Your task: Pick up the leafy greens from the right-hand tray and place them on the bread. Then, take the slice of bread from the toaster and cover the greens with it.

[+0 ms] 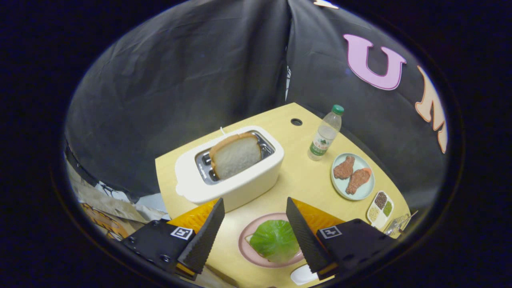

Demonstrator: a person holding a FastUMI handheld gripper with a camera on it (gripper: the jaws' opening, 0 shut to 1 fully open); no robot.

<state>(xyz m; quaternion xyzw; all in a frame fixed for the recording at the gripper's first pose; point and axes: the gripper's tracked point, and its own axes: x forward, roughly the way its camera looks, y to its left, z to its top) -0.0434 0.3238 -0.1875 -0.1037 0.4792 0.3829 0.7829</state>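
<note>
1. My jaws: wide open and empty, held above the worktop, the two black ribbed fingers spread to either side of the pink plate.
2. Leafy greens: a rounded green leaf lying on the pink plate, between my fingers and below them. A pale edge shows at its left rim, which may be the bread beneath; I cannot tell for certain.
3. Orange trays: orange surfaces show beside the pink plate on both sides, partly hidden by my fingers.
4. Toaster: cream-coloured, just beyond my fingertips, standing on the worktop, its slots facing up.
5. Slice of bread: white with a brown crust, standing upright in a toaster slot, most of it raised above the top.
6. Water bottle: clear, green cap, upright, beyond the toaster on the right side, near the worktop's far edge.
7. Pale blue plate: right of the toaster, carrying two brown pieces of meat lying side by side.
8. Small divided dish: just beside the blue plate on its near side, with dark, green and pale fillings in separate compartments.
9. Small white dish: close under my right finger, partly hidden.
</note>
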